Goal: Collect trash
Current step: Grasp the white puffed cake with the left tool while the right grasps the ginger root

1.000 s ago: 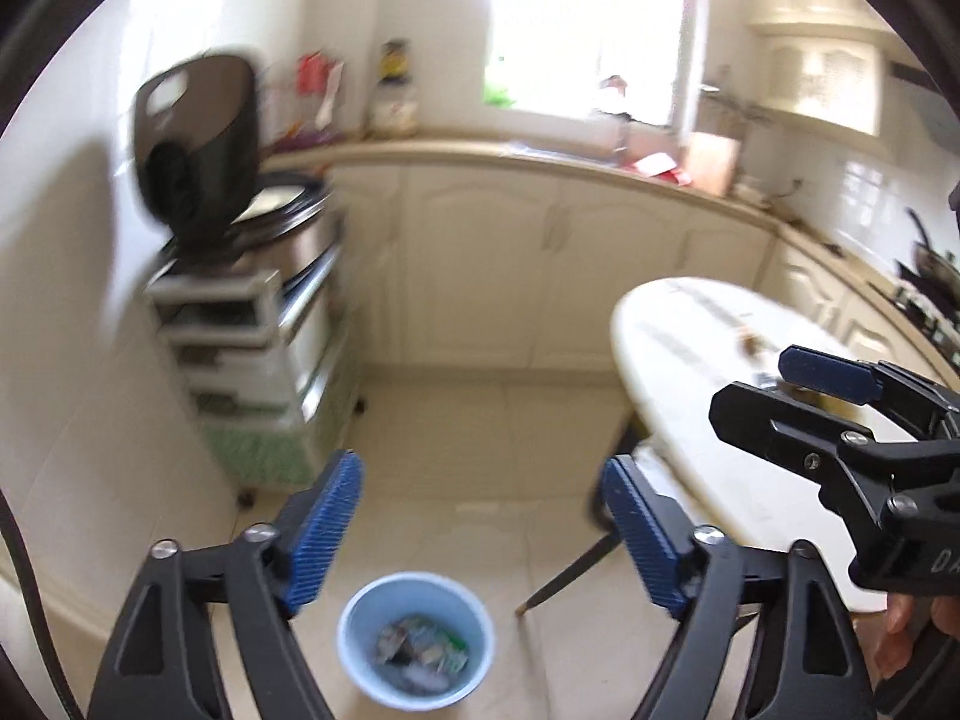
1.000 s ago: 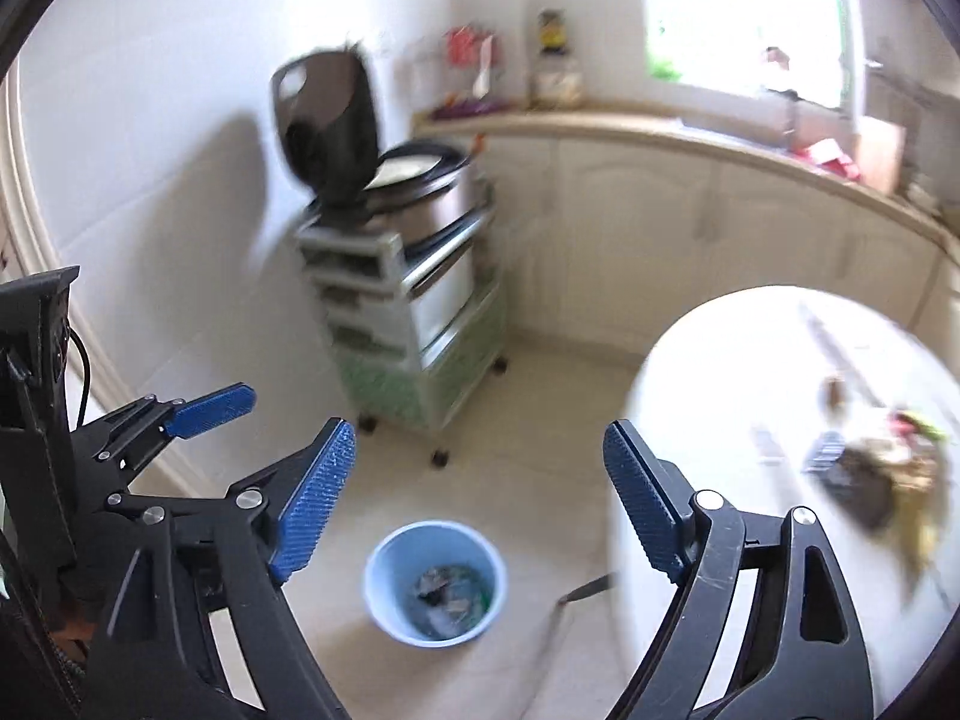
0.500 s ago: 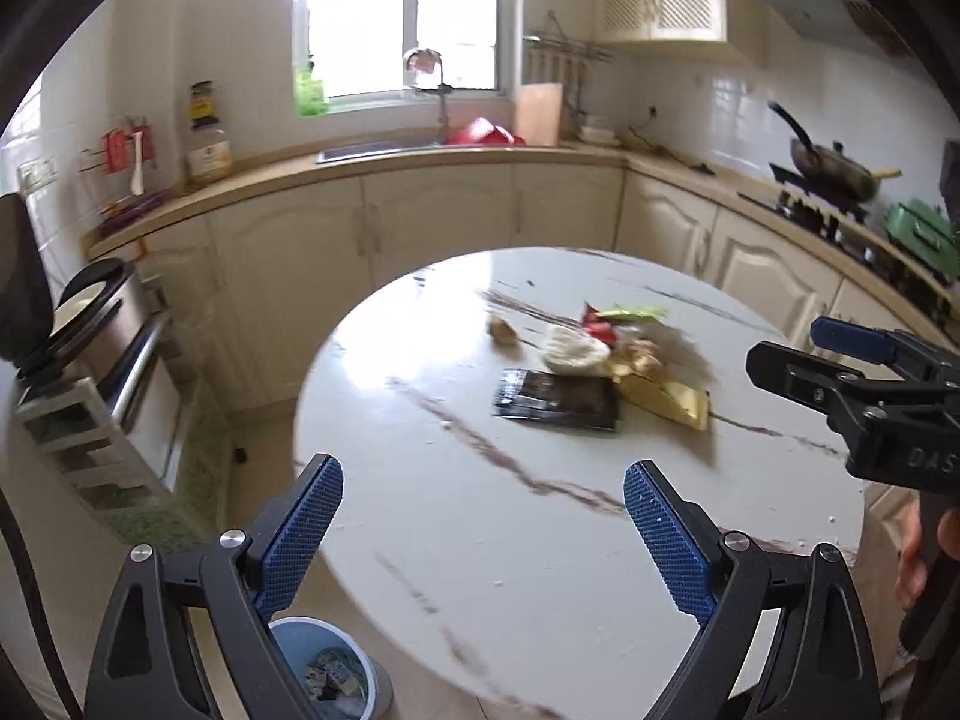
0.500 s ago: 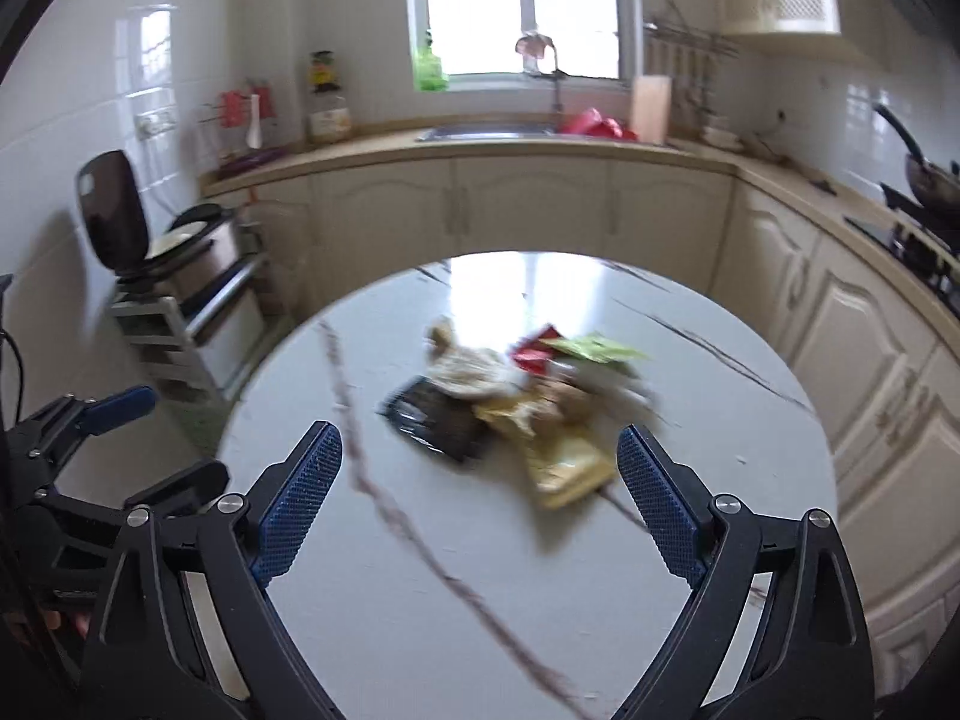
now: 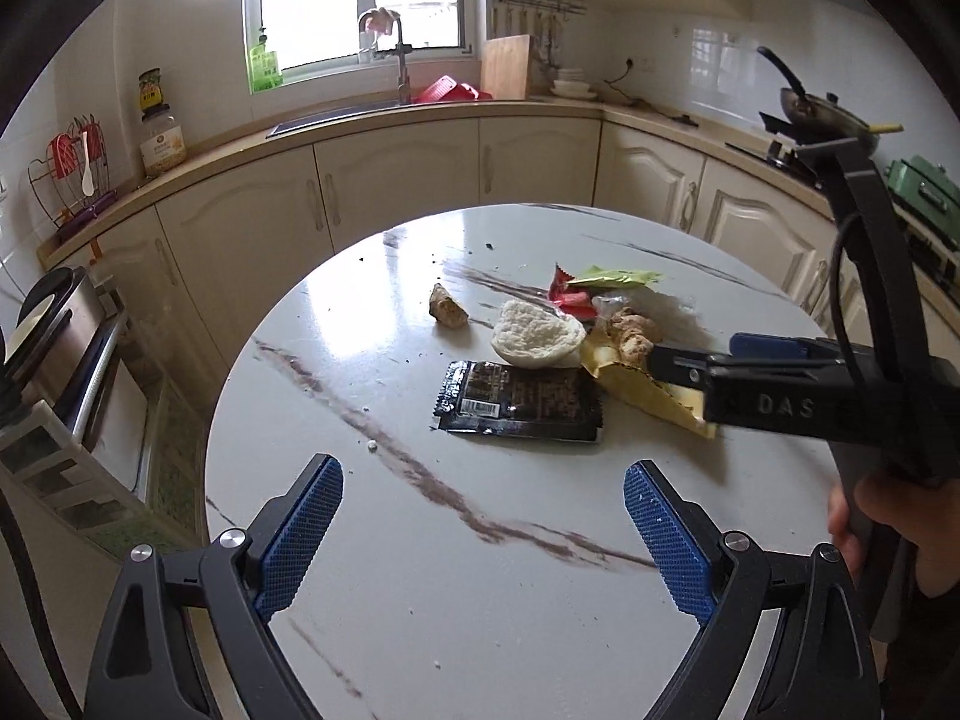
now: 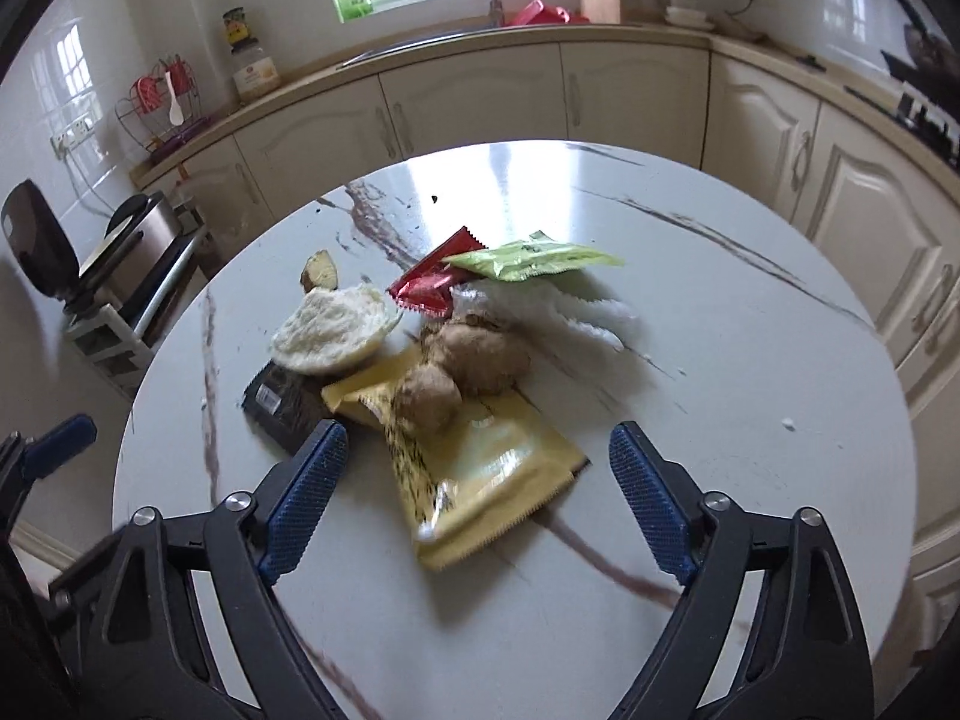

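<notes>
A pile of trash lies on the round marble table (image 5: 420, 570): a black wrapper (image 5: 519, 399), half a white bun (image 5: 537, 333), ginger pieces (image 6: 474, 354) on a yellow wrapper (image 6: 480, 468), a red wrapper (image 6: 426, 288), a green wrapper (image 6: 528, 258) and a clear bag (image 6: 570, 312). My left gripper (image 5: 483, 474) is open over bare table, short of the black wrapper. My right gripper (image 6: 479, 435) hangs above the yellow wrapper, its jaws closing, the pads apart from it and holding nothing.
A lone ginger chunk (image 5: 449, 312) lies left of the pile. Cream cabinets and a counter with a sink (image 5: 360, 111) curve behind the table. A cart with a cooker (image 5: 54, 324) stands at the left, a stove with a pan (image 5: 822, 108) at the right. A hand (image 5: 882, 516) holds the right gripper.
Both views have swung away from the blue bin on the floor to the table. The trash pile has come much closer, and the right gripper now hangs over the yellow wrapper.
</notes>
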`<act>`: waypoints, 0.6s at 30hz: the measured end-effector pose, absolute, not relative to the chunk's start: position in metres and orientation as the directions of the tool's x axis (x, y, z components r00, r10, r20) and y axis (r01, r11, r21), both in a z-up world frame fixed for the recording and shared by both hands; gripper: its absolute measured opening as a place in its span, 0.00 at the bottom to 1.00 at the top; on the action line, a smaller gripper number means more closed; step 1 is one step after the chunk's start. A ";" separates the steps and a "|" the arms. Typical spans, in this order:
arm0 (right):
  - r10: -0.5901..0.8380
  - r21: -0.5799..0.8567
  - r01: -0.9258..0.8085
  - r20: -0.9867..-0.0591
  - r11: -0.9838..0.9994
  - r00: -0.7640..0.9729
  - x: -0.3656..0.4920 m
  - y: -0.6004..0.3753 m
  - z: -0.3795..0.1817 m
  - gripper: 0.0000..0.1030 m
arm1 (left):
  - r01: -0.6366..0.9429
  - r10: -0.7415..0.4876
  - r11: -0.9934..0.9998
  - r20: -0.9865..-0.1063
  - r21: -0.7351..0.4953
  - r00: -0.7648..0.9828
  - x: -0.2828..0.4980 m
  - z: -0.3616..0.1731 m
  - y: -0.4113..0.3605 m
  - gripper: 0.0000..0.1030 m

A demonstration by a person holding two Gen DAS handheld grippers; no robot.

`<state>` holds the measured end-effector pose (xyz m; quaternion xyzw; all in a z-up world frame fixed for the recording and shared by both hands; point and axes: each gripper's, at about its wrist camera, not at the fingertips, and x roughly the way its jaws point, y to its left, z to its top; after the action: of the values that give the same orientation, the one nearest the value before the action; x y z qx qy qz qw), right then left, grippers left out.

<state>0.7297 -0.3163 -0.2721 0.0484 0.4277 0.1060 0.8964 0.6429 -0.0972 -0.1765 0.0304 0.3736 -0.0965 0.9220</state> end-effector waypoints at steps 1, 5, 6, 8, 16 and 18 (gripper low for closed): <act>0.230 0.183 -0.140 -0.757 0.973 0.612 0.735 -0.315 -0.274 0.79 | 0.202 -0.158 0.979 -0.697 -0.019 0.699 0.649 -0.179 -0.097 0.90; 0.235 0.201 -0.124 -0.766 0.972 0.598 0.758 -0.313 -0.281 0.72 | 0.206 -0.163 0.978 -0.706 -0.025 0.690 0.670 -0.186 -0.097 0.90; 0.229 0.195 -0.122 -0.774 0.973 0.591 0.764 -0.312 -0.284 0.71 | 0.209 -0.166 0.978 -0.708 -0.027 0.687 0.673 -0.187 -0.095 0.90; 0.216 0.179 -0.121 -0.786 0.976 0.579 0.770 -0.309 -0.288 0.67 | 0.215 -0.176 0.976 -0.709 -0.034 0.683 0.683 -0.190 -0.097 0.90; 0.247 0.176 -0.178 -0.783 0.968 0.571 0.768 -0.310 -0.287 0.52 | 0.269 -0.217 0.962 -0.721 -0.044 0.658 0.725 -0.200 -0.119 0.90; 0.258 0.198 -0.166 -0.766 0.966 0.589 0.762 -0.325 -0.283 0.47 | 0.274 -0.226 0.960 -0.722 -0.051 0.654 0.740 -0.203 -0.125 0.90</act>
<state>0.7617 -0.3245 -0.2826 0.0525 0.4374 0.1190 0.8898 0.7397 -0.1245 -0.2029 0.0310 0.3923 -0.1375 0.9090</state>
